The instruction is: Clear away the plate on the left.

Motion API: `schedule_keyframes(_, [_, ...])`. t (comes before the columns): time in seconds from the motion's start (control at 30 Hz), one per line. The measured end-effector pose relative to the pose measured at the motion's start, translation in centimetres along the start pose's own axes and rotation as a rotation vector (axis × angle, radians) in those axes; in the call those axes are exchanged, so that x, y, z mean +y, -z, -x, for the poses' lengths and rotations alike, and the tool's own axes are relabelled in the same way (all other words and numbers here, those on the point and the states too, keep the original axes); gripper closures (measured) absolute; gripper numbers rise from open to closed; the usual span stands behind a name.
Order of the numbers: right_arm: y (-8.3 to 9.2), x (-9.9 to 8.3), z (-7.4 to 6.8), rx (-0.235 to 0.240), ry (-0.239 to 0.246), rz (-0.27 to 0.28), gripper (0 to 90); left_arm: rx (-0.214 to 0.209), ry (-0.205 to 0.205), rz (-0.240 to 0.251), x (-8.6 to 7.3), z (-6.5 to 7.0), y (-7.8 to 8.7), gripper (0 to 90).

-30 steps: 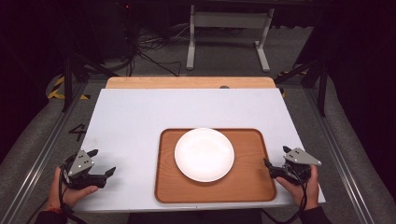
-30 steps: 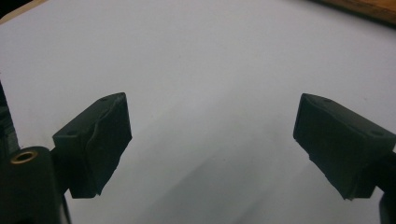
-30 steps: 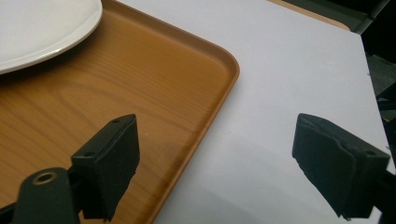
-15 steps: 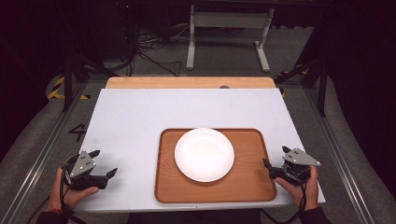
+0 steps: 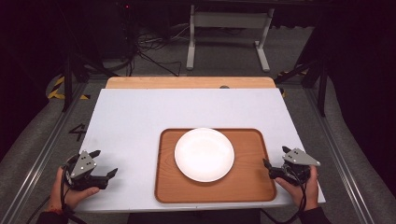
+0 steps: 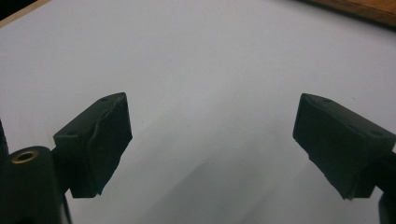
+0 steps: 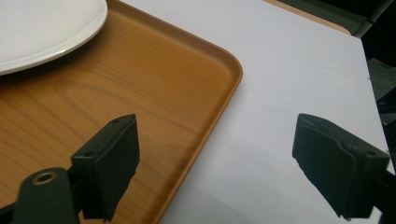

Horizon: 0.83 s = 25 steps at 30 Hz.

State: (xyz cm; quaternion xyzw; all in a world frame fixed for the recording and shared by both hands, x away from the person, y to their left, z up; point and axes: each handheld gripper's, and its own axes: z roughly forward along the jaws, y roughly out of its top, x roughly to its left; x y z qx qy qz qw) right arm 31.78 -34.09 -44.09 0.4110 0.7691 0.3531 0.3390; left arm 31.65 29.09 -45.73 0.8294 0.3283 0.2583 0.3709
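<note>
Wooden tray (image 5: 257,186) lies flat, long axis across the table (image 5: 140,121), a round plate (image 5: 204,154) centred on it. Right gripper (image 5: 267,169) at its right edge, left gripper (image 5: 105,163) well left; both wide open, empty.

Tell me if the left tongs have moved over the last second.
Yes. The left tongs have drifted slightly toward the table's near edge, away from the tray, with jaws open.
</note>
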Motion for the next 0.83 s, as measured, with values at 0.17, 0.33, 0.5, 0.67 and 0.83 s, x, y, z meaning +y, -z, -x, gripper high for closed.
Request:
schedule_keyframes(0.17, [0.01, 0.00, 0.00, 0.000, 0.000, 0.000, 15.4, 0.000, -0.002, -0.002, 0.03, 0.04, 0.00, 12.6])
schedule_keyframes(0.33, [-0.05, -0.06, 0.07, 0.003, -0.003, 0.000, 15.4, 0.001, -0.004, 0.000, 0.11, 0.07, -0.10, 12.6])
schedule_keyframes(0.5, [-0.09, -0.18, 0.25, 0.003, -0.010, -0.001, 15.4, 0.002, -0.010, 0.000, 0.20, 0.07, -0.17, 12.7])
schedule_keyframes(0.67, [-0.11, -0.19, 0.22, 0.004, -0.010, -0.003, 15.4, 0.002, -0.010, -0.001, 0.21, 0.09, -0.20, 12.8])
schedule_keyframes(0.83, [-0.10, -0.24, 0.25, 0.008, -0.018, -0.004, 15.3, -0.001, -0.012, -0.008, 0.36, 0.13, -0.39, 12.9])
